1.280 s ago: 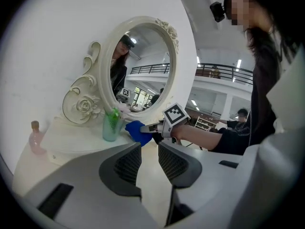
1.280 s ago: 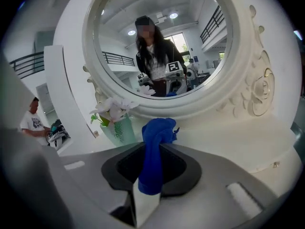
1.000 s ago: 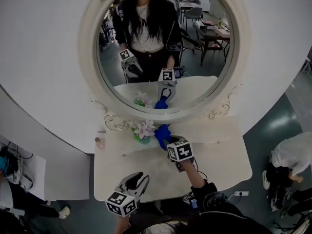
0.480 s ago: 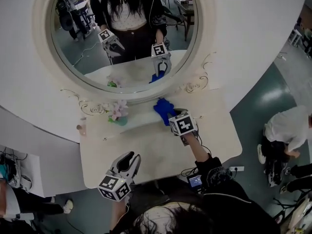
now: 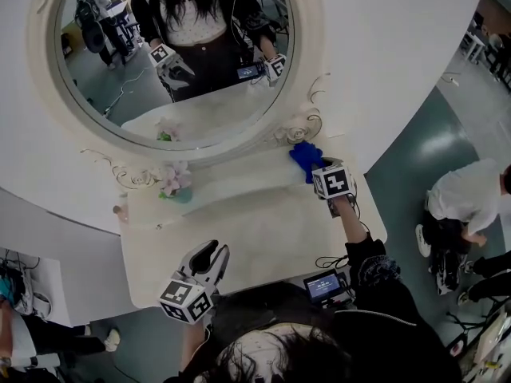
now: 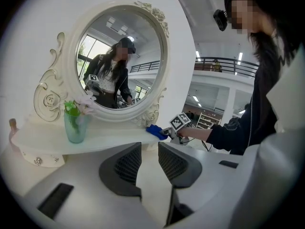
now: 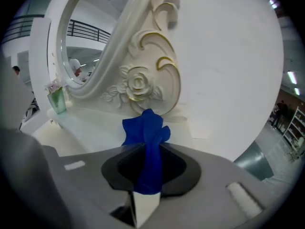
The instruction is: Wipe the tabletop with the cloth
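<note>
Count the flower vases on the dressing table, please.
1. The vase stands on the shelf's left end below the mirror; the second one is only its reflection.

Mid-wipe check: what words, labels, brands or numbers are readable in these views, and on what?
No text is readable anywhere.
Marker cubes on the left gripper and right gripper: black-and-white square patterns only, no letters.
Small lit screen: too small to read.
Blue cloth: no label showing.
</note>
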Available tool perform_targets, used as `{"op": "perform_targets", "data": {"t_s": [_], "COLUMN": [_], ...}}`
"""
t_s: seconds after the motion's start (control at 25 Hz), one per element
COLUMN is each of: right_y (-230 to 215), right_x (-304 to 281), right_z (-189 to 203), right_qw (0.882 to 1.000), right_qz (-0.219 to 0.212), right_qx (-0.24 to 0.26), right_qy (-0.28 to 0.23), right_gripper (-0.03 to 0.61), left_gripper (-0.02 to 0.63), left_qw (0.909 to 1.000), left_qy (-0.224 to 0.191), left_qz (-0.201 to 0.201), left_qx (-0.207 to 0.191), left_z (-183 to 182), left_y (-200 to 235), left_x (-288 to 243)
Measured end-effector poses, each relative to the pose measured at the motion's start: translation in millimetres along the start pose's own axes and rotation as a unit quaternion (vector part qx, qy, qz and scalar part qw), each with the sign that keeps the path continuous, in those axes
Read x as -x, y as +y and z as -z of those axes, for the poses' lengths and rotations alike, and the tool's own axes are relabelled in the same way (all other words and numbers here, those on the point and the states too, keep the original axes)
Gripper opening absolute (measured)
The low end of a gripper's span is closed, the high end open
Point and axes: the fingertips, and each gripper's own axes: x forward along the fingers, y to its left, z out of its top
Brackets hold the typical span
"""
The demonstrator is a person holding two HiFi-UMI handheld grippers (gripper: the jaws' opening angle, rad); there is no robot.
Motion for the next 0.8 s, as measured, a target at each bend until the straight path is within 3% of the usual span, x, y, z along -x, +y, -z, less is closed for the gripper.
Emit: {"op": "perform_targets", "data": {"t_s": [0.24, 0.4, 0.56, 0.8], "right_y": [-54, -61, -46, 26], "right_x": [16, 19, 33, 64], "right_z": [9, 11, 8, 12], "right_qw": [0.998, 0.995, 0.992, 0.993], "right_qz": [0.055, 0.078, 0.095, 0.045], "right_qx": [-0.030, -0.059, -0.078, -0.104], "right_qy": [0.002, -0.002, -0.019, -0.029], "right_gripper": [0.087, 0.087, 0.087, 0.087], "left_gripper": [0.110, 0.110, 0.110, 0.110], "left_qw": [1.0000, 0.9999, 0.9998, 0.9997], "left_qy": [0.005, 0.014, 0.012, 0.007], "left_qz": [-0.004, -0.009, -0.014, -0.024], "left_qx": [0.001, 0.002, 0.005, 0.005], "left_z": [1, 7, 9, 13], "left_y": [4, 11, 23, 48], "left_x": [3, 14, 30, 70]}}
